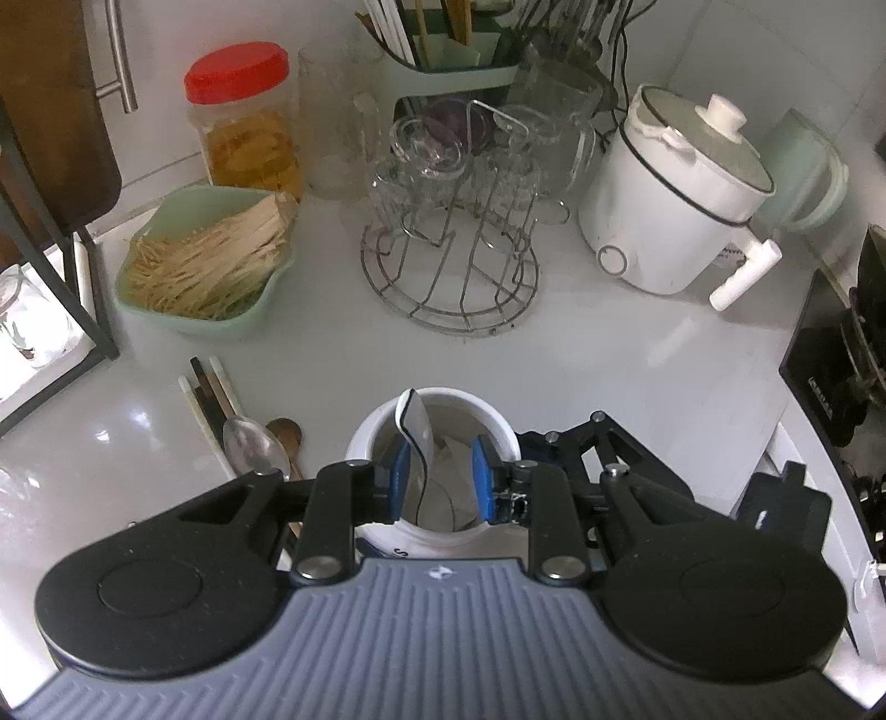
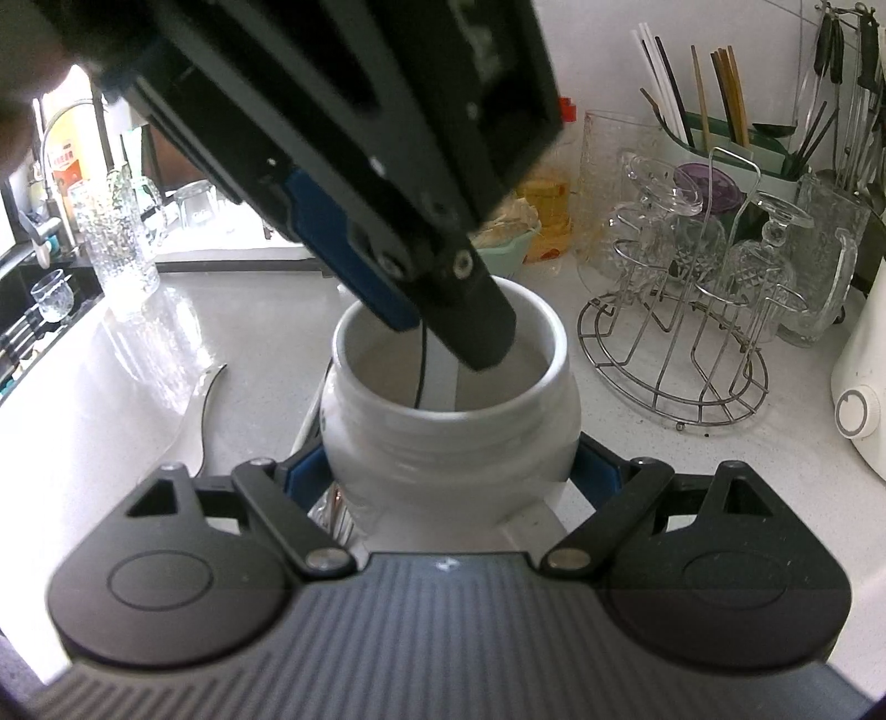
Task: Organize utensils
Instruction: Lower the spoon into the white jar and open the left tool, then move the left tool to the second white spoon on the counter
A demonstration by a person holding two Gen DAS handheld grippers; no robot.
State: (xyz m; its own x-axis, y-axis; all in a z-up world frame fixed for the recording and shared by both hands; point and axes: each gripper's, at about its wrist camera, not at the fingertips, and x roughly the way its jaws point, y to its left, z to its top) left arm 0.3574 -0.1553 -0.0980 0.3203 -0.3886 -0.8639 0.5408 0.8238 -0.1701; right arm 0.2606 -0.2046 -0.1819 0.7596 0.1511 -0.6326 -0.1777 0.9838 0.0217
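A white ceramic jar [image 1: 501,429] stands on the counter, and my right gripper [image 2: 454,471] is shut on its belly, one blue pad on each side. Inside the jar leans a white spoon with a black rim [image 1: 414,423], bowl end up. Over the jar's mouth my left gripper [image 1: 441,462] is open: the spoon rests beside the left pad and the right pad stands clear of it. In the right wrist view the left gripper [image 2: 448,338] reaches down into the jar [image 2: 559,354] above the spoon's handle [image 2: 443,382]. Left of the jar lie chopsticks [image 1: 207,399], a metal spoon [image 1: 255,443] and a wooden spoon [image 1: 285,432].
Behind the jar stand a wire rack of upturned glasses [image 1: 448,243], a green bowl of pale dried strips [image 1: 205,260], a red-lidded jar [image 1: 243,116], a white electric pot [image 1: 681,188] and a chopstick holder [image 1: 443,50]. A black stove [image 1: 841,354] edges the right.
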